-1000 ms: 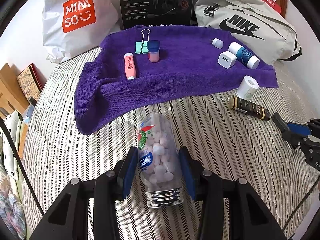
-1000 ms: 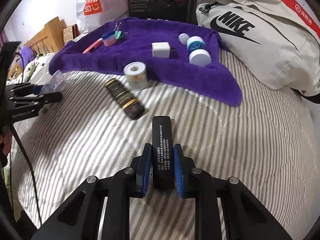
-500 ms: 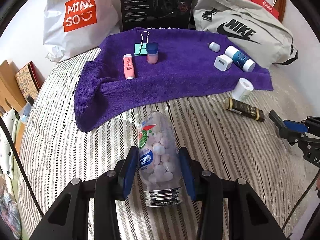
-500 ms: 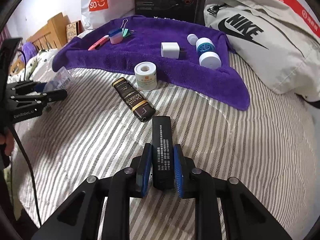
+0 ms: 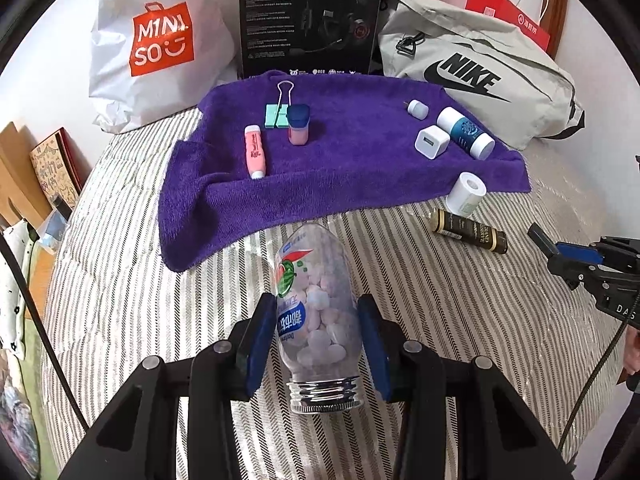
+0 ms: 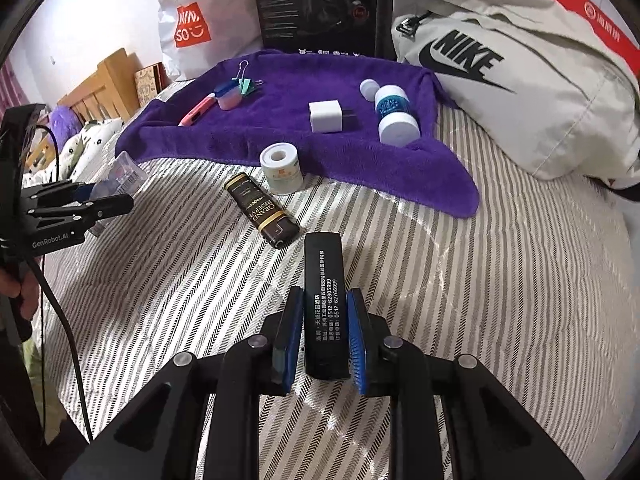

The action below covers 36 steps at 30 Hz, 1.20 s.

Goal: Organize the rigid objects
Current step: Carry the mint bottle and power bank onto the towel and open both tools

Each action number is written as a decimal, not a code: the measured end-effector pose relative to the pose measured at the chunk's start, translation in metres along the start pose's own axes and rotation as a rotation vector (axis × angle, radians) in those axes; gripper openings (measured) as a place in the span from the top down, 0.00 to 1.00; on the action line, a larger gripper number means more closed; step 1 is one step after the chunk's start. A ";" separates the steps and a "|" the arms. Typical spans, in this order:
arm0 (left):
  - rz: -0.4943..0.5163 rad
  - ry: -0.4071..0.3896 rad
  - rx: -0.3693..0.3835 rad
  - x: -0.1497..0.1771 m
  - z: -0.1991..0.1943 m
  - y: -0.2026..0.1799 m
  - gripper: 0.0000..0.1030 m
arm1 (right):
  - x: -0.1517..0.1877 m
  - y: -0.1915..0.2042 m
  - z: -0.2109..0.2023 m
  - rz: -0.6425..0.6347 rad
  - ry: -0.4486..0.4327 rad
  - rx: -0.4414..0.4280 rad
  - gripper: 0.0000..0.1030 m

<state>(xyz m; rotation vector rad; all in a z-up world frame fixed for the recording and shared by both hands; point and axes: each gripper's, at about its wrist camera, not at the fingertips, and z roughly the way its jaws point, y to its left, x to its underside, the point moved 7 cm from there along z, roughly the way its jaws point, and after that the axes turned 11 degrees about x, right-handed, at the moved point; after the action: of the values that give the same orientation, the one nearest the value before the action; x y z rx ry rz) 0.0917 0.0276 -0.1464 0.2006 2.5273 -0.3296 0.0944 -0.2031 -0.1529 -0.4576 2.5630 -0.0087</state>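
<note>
My left gripper is shut on a clear bottle of pale tablets, its threaded neck pointing back at the camera, just above the striped bedspread. My right gripper is shut on a flat black box with white print. Ahead lies a purple towel carrying a pink highlighter, a pink pot with a blue lid, a green binder clip, a white charger and a white-and-blue bottle. By the towel's near edge are a white tape roll and a dark tube.
Behind the towel stand a white Miniso bag, a black headset box and a grey Nike bag. A wooden headboard and plush toys lie off the bed's left side. A hand holds the left gripper's handle.
Both grippers keep their hold. The views have shifted only slightly, and nothing on the bed has moved.
</note>
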 end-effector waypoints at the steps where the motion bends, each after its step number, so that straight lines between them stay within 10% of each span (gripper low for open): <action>1: 0.004 -0.001 -0.001 -0.001 -0.001 -0.001 0.61 | -0.001 0.000 -0.001 -0.001 -0.001 0.000 0.79; 19: 0.050 -0.049 -0.014 -0.062 -0.019 0.000 0.61 | -0.059 -0.002 -0.016 0.014 -0.070 -0.032 0.79; 36: 0.034 0.019 0.023 -0.108 0.041 0.017 0.61 | -0.143 -0.012 0.035 0.029 -0.046 -0.057 0.79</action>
<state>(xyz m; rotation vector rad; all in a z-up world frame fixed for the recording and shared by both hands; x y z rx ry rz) 0.2054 0.0251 -0.1217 0.2569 2.5369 -0.3451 0.2304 -0.1653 -0.1100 -0.4375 2.5298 0.0845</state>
